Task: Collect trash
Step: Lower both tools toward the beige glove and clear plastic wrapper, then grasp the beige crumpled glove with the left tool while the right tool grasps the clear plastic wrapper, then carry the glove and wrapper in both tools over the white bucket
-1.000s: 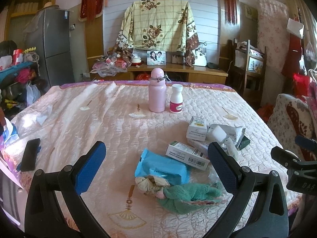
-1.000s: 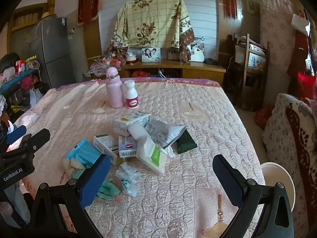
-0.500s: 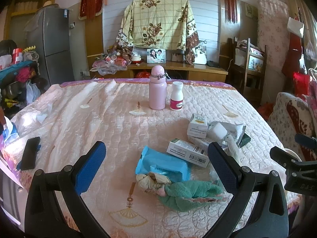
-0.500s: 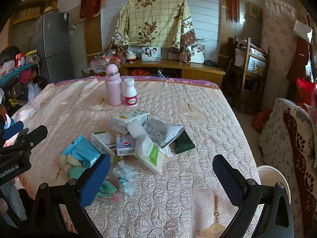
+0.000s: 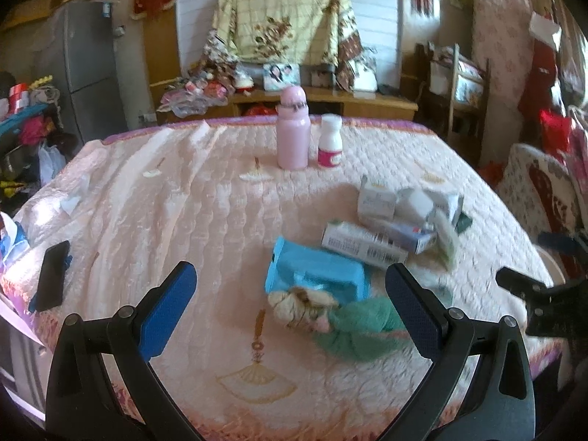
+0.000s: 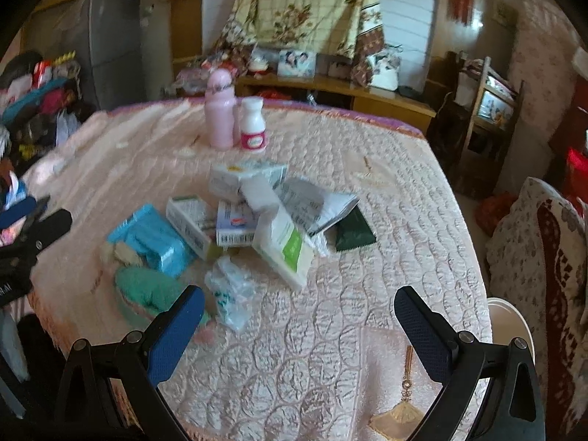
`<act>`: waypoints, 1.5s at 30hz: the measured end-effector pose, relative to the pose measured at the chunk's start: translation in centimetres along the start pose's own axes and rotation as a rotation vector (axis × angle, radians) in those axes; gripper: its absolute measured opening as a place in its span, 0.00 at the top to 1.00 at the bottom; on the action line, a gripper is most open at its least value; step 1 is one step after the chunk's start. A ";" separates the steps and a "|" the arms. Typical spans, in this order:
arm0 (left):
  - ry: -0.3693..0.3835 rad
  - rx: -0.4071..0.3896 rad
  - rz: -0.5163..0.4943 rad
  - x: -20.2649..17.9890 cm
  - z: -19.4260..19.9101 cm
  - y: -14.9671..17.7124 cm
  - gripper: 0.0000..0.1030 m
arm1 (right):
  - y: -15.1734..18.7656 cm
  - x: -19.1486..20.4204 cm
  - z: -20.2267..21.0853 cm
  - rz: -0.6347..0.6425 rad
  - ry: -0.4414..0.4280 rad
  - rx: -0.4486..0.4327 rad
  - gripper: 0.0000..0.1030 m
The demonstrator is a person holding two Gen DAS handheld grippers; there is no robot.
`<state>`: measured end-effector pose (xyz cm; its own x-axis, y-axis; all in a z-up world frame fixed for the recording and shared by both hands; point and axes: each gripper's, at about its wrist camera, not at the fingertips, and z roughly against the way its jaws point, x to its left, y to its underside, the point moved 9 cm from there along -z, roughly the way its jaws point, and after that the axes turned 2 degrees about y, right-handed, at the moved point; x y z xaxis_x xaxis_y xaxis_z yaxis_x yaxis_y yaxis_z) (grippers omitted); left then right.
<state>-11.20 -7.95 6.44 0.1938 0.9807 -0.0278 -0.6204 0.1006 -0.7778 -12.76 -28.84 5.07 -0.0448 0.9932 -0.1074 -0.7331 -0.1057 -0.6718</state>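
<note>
Here the left tongs hang with their blue pads spread wide apart and nothing between them, low over the near edge of the pink quilted surface; the right tongs are likewise wide apart and bare. Nearest to the left tongs lies a crumpled green cloth, touching a beige wad at its left end, and just behind these a flat blue wipes pack. In the right wrist view a crumpled clear plastic wrapper sits just beyond the left pad, beside the green cloth, whose near end that pad hides. Further back the trash forms one loose heap: a white and green pouch, small cardboard boxes lying against each other, a torn printed wrapper and a dark green sachet partly tucked under it. Motion blur makes the print on the boxes unreadable. Well beyond the heap a pink bottle and a white pill bottle stand upright, just beside each other. At the left edge a black phone lies flat. A white round rim is cut off past the surface's right side.
</note>
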 end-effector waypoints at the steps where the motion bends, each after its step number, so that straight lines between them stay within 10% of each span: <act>1: 0.011 0.013 -0.010 -0.1 -0.2 0.2 0.01 | 0.3 0.1 -0.4 0.006 -0.007 0.013 0.01; 11: 0.188 0.193 -0.037 -2.4 -2.2 4.0 0.01 | 2.3 1.2 -3.5 -0.036 -0.180 0.097 0.15; 29: 0.119 0.246 0.030 1.7 -6.2 4.1 0.01 | 2.2 5.5 -9.2 -0.121 -0.383 0.204 0.71; 34: 0.153 0.292 0.081 1.6 -9.2 4.1 0.18 | 2.4 4.0 -8.3 -0.127 -0.373 0.176 0.80; 39: 0.243 0.356 0.121 0.5 -10.3 5.1 0.71 | 2.5 2.5 -6.1 -0.123 -0.362 0.145 0.80; 45: 0.231 0.305 0.107 1.0 -7.2 3.6 0.77 | 2.7 0.4 -3.7 -0.131 -0.362 0.112 0.80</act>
<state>-7.72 -7.81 -0.89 0.2602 0.9281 -0.2663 -0.8371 0.0794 -0.5413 -12.24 -28.90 0.55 -0.1674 0.9531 0.2522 -0.8170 0.0091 -0.5766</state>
